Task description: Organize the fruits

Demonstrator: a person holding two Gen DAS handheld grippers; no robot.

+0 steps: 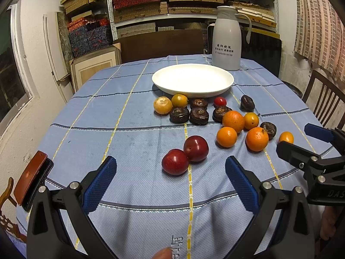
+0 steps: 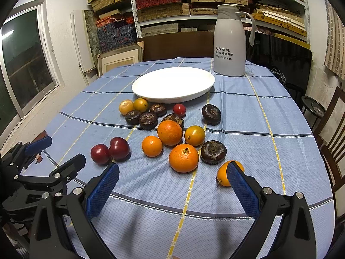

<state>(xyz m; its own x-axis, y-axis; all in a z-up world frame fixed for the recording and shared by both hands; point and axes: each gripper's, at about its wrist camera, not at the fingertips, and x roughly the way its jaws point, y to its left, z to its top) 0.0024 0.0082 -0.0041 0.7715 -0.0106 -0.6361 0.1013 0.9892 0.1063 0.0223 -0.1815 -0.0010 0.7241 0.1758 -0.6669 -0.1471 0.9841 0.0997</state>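
Note:
A white plate (image 1: 163, 84) (image 2: 140, 90) sits empty at the far middle of the table. In front of it lie loose fruits: two red plums (image 1: 185, 154) (image 2: 110, 151), three oranges (image 1: 256, 139) (image 2: 183, 158), several small yellow-orange fruits (image 1: 162, 105) (image 2: 223, 176), several dark brown water chestnuts (image 1: 198, 115) (image 2: 213, 152) and a cherry tomato (image 1: 220, 101) (image 2: 179, 109). My left gripper (image 1: 171, 172) is open and empty, just short of the plums. My right gripper (image 2: 172, 177) is open and empty, near the front orange; its right finger hides part of a small yellow-orange fruit.
A white thermos jug (image 1: 227, 38) (image 2: 231, 41) stands behind the plate on the right. A phone in a brown case (image 1: 32, 179) lies at the table's left edge. Wooden chairs (image 2: 332, 142) stand at the right. Shelves with boxes (image 1: 172, 0) fill the back wall.

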